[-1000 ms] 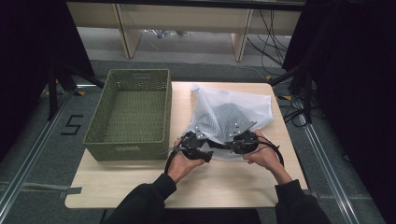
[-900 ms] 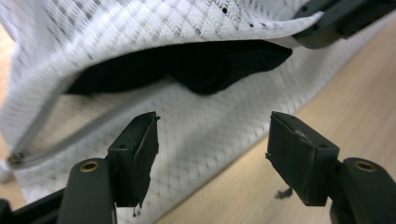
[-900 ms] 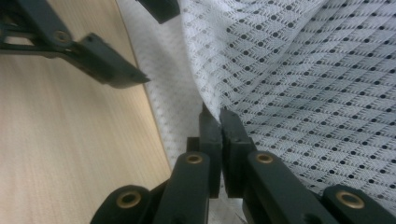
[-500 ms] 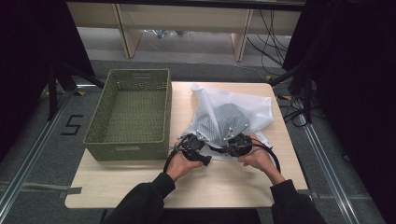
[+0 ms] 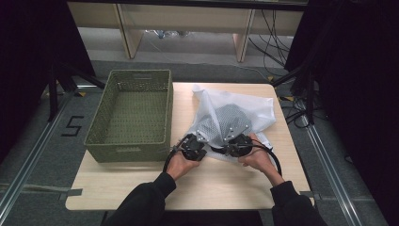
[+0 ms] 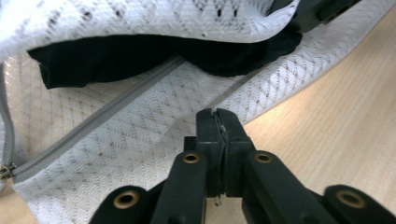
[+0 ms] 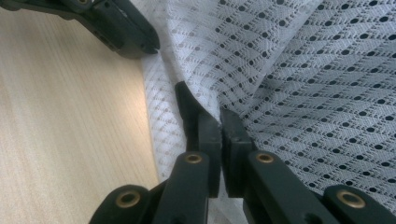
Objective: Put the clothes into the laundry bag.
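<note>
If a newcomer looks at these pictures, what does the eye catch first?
First, the white mesh bag on the right half of the table, with dark cloth inside. Both grippers pinch its near edge: the left gripper has just closed there, the right gripper beside it. Left of the bag stands a green basket.

Overhead light, even, falls on table (image 5: 141, 188); surroundings left and right drop to near black. High view soft, low in detail, slightly grainy; sleeves merge into dark floor at bottom edge. White mesh bag (image 5: 235, 113) brightest area, close to overexposed, no hard glare. Shadows short and faint beside basket (image 5: 131, 113). Left gripper view: jaws near lens slightly soft, mesh weave sharp mid-frame, top blurred. Right gripper view: weave crisp at centre, far wood grain smeared, corners stretched.
</note>
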`<state>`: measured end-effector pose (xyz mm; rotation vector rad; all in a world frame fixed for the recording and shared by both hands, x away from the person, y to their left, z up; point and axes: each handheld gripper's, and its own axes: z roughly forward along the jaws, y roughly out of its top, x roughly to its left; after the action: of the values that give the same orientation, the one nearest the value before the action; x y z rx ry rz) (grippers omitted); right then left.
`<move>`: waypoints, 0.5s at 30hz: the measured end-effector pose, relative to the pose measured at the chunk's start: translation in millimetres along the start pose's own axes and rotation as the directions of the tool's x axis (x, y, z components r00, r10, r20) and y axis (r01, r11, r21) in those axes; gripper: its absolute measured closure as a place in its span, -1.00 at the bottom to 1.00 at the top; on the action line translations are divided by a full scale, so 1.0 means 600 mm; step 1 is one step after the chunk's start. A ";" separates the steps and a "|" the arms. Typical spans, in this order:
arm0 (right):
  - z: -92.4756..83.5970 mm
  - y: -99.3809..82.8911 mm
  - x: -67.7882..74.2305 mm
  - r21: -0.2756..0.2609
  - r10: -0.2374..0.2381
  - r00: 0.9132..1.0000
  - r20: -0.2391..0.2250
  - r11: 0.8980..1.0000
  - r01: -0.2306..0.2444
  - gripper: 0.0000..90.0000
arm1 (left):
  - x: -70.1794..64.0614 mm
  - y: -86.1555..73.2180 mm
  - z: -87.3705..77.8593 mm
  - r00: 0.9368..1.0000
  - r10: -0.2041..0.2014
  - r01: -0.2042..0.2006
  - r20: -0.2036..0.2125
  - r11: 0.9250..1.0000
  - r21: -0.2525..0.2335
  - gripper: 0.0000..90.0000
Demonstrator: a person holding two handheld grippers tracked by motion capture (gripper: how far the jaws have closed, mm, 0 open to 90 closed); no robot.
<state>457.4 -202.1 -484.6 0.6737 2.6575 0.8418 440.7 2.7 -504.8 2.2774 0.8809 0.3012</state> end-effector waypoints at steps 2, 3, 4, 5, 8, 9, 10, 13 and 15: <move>0.003 0.001 0.000 0.004 0.005 1.000 0.001 1.000 -0.005 0.99 | -0.005 -0.004 -0.002 1.000 -0.004 0.004 -0.005 1.000 -0.006 0.97; 0.006 0.002 -0.002 -0.002 -0.008 1.000 0.011 1.000 0.008 0.99 | -0.004 -0.004 -0.006 1.000 0.019 -0.019 0.006 1.000 0.006 0.98; 0.009 0.003 -0.002 0.008 0.009 1.000 0.007 1.000 -0.009 0.99 | -0.002 -0.004 -0.007 1.000 -0.002 0.001 0.022 1.000 0.011 0.98; 0.013 0.005 -0.006 0.004 0.004 1.000 0.026 1.000 -0.004 0.99 | -0.001 -0.006 -0.007 1.000 -0.013 0.013 0.028 1.000 0.006 0.98; 0.020 0.008 -0.015 -0.005 0.012 0.999 0.048 1.000 -0.012 0.99 | -0.001 -0.009 -0.008 0.999 -0.025 0.025 0.027 1.000 0.001 0.98; 0.025 0.011 -0.024 -0.020 0.032 0.997 0.069 0.999 -0.031 1.00 | -0.002 -0.009 -0.011 0.999 -0.011 0.010 0.040 1.000 0.014 0.98; 0.025 0.011 -0.024 -0.020 0.032 0.997 0.069 0.999 -0.031 1.00 | -0.002 -0.009 -0.011 0.999 -0.011 0.010 0.040 1.000 0.014 0.98; 0.032 0.014 -0.046 -0.036 0.068 0.992 0.108 0.997 -0.064 1.00 | -0.005 -0.013 -0.016 0.997 -0.013 0.011 0.071 0.999 0.030 0.98; 0.035 0.017 -0.052 -0.039 0.073 0.990 0.120 0.997 -0.069 1.00 | -0.008 -0.015 -0.017 0.997 -0.015 0.013 0.071 0.999 0.032 0.98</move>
<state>495.5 -201.0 -491.5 0.7894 2.5188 0.8359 428.3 9.8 -502.8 2.2953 0.8702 0.2006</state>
